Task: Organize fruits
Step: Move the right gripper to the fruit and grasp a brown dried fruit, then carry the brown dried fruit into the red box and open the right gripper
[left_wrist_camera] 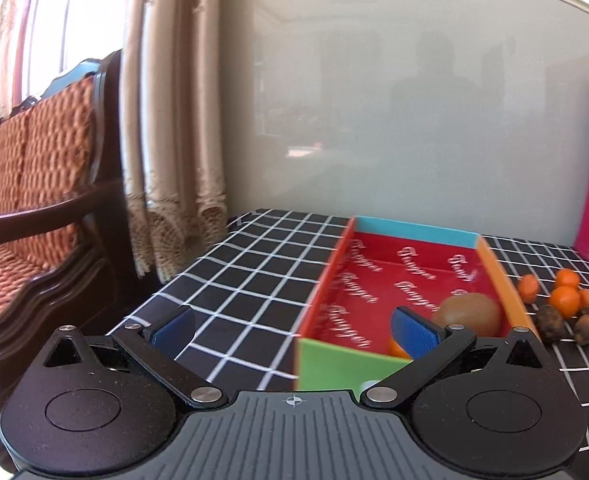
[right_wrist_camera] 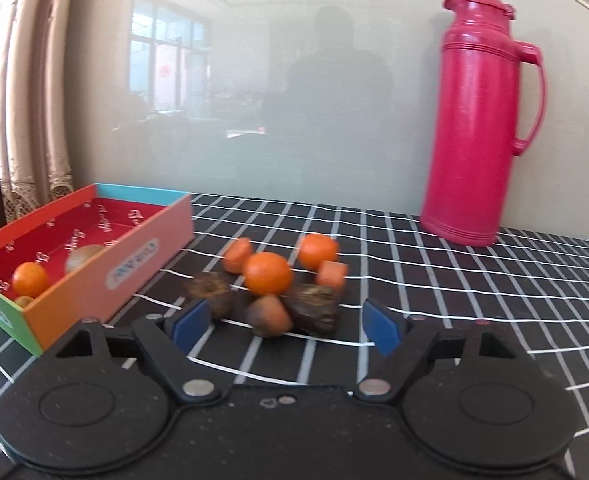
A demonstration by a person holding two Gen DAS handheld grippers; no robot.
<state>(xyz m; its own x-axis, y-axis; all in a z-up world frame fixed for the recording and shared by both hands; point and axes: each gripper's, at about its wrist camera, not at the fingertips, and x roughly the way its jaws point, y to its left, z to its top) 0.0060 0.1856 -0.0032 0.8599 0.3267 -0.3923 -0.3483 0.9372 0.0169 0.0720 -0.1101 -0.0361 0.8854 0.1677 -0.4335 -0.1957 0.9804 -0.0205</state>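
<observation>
Black tablecloth with white grid (right_wrist_camera: 434,280) underfoot, pale glossy wall behind. At left, open coloured box (right_wrist_camera: 142,256) with red lining, holding a kiwi (left_wrist_camera: 468,314) and a mandarin (right_wrist_camera: 30,279); possibly a second small orange piece below it, too blurred to tell. Just right of the box, a loose heap: mandarins (right_wrist_camera: 268,273), orange chunks (right_wrist_camera: 331,274) and dark brown wrinkled fruits (right_wrist_camera: 314,306), touching one another. Tall pink thermos (right_wrist_camera: 474,120) upright at far right, well apart from the heap. Left gripper (left_wrist_camera: 292,330) spread wide, empty, right finger over the box's near corner. Right gripper (right_wrist_camera: 286,326) parted, gripping nothing, just short of the heap. Wooden sofa (left_wrist_camera: 34,200) and curtain (left_wrist_camera: 170,120) beyond the table's left edge.
</observation>
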